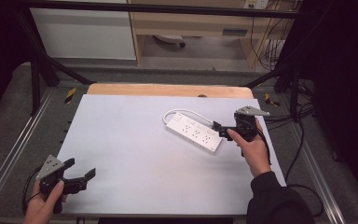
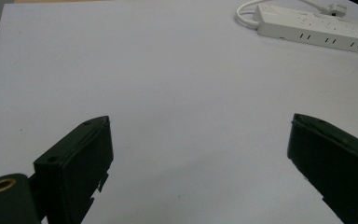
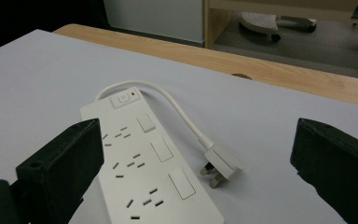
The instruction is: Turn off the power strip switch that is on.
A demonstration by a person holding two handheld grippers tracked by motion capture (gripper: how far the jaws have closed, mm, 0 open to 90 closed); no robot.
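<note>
— How many things lay on the table [image 1: 135, 154]?

— One white power strip [image 1: 195, 132], on the far right part of the white tabletop. Its short white cable [image 3: 177, 109] looped out from the switch end and curved back beside the body, ending in one white plug [image 3: 220, 163] with its metal pins showing, lying on the table just beside the strip.

— What could be counted on the strip?

— In the right gripper view, one power button [image 3: 123, 98] with one red light [image 3: 134, 94] next to it at the far end, then three rectangular switches [image 3: 160, 149] along one edge and three groups of socket slots [image 3: 131, 163] along the other.

— And the grippers?

— Two, one in each hand. The left gripper [image 1: 80, 171] sat at the near left corner of the table, well apart from the strip, held by the left hand [image 1: 44, 203]; its jaws stood wide apart with nothing between them, over bare white surface.

— The right one?

— The right gripper [image 1: 217, 127] was at the near right end of the strip, held by the right hand [image 1: 254, 151] coming out of a dark sleeve [image 1: 275, 200]. Its jaws were also spread wide, with the end of the strip and the plug between them in its own view. Whether it touched the strip, I could not tell.
</note>
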